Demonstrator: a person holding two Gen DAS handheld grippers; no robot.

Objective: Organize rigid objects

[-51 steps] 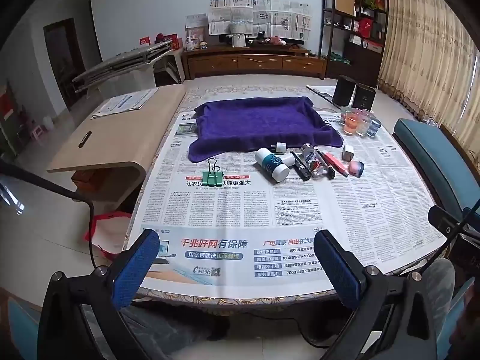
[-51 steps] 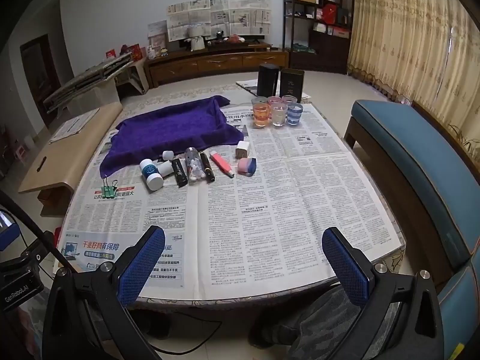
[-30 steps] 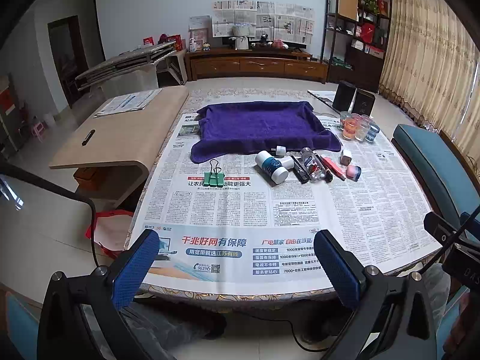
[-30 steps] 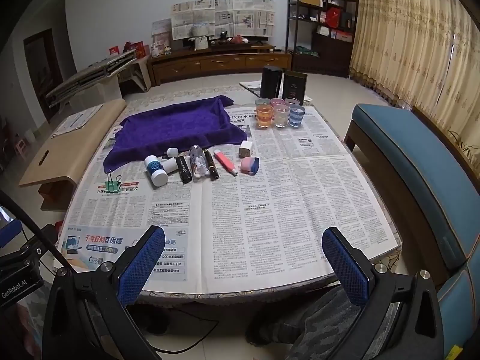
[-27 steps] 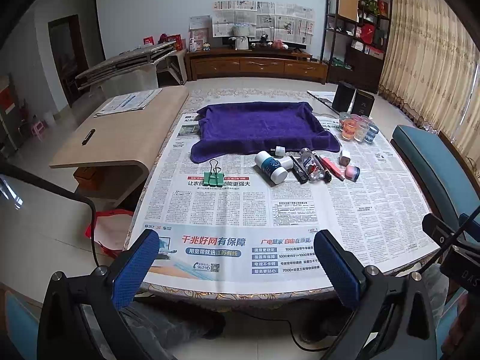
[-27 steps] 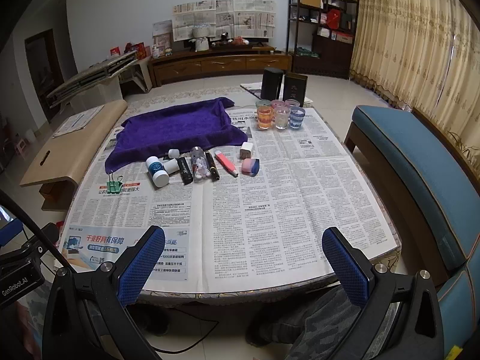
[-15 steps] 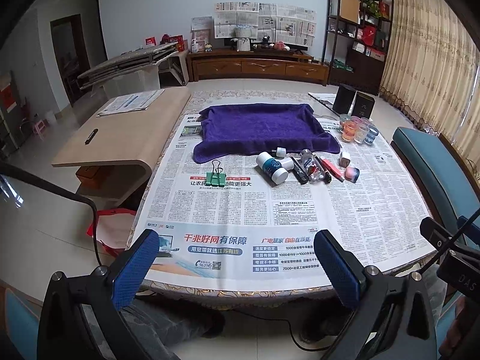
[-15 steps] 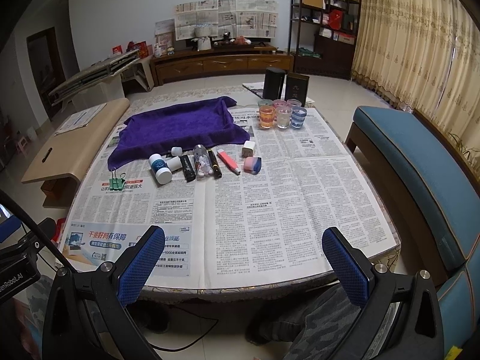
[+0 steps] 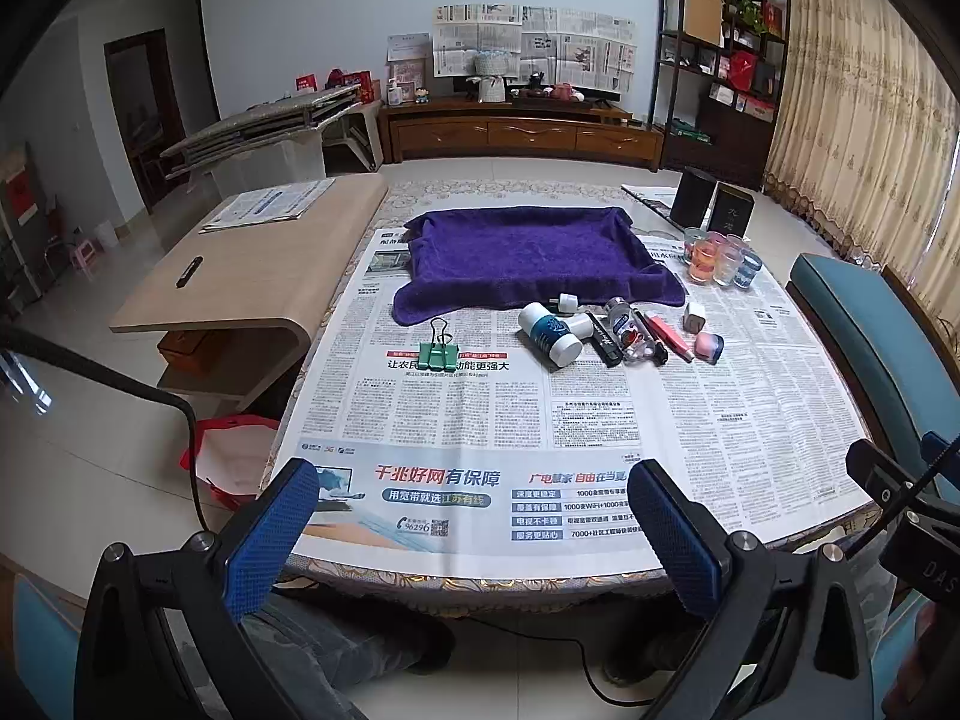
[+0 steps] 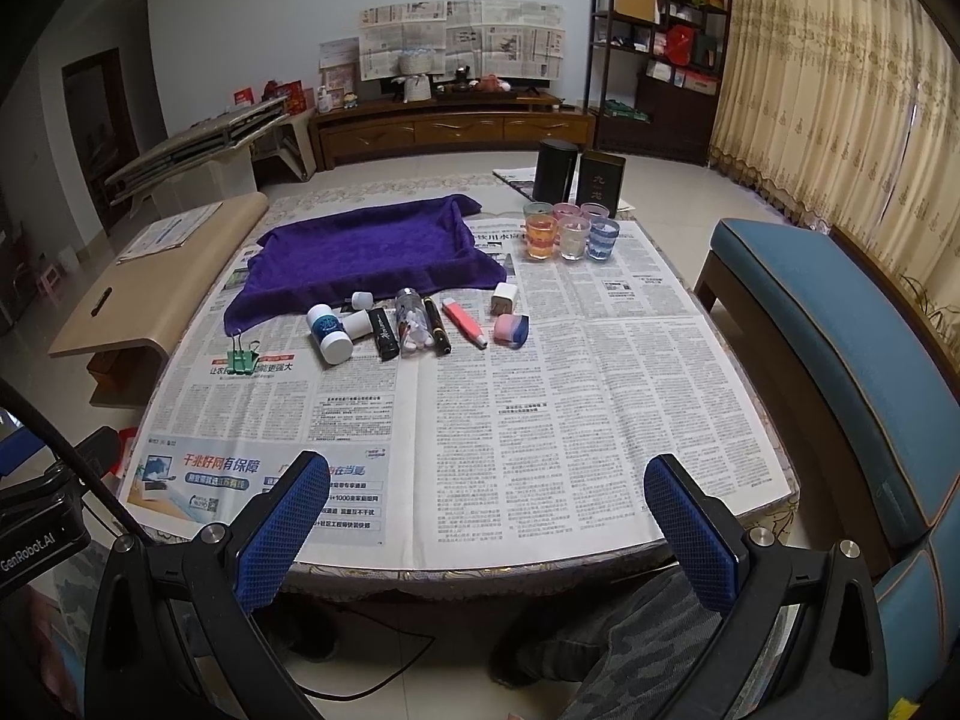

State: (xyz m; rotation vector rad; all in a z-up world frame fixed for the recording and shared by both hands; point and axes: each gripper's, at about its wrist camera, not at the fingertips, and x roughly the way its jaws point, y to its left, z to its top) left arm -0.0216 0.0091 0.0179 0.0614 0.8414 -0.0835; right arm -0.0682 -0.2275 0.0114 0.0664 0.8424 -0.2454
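Nothing picked yet: left tool (image 9: pixel 474 516) and right tool (image 10: pixel 486 510) hover wide open, empty, at the near table edge; green binder clip (image 9: pixel 440 349), white-capped blue bottle (image 9: pixel 549 336), black pen (image 10: pixel 436 324), pink-blue eraser (image 10: pixel 512 329) await a reach forward below the purple cloth tray (image 9: pixel 528 252).

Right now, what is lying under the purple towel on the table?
The purple towel lies on the newspaper sheets covering the table; its raised edges suggest something like a tray underneath, but the cloth hides it. Nothing sits on top.
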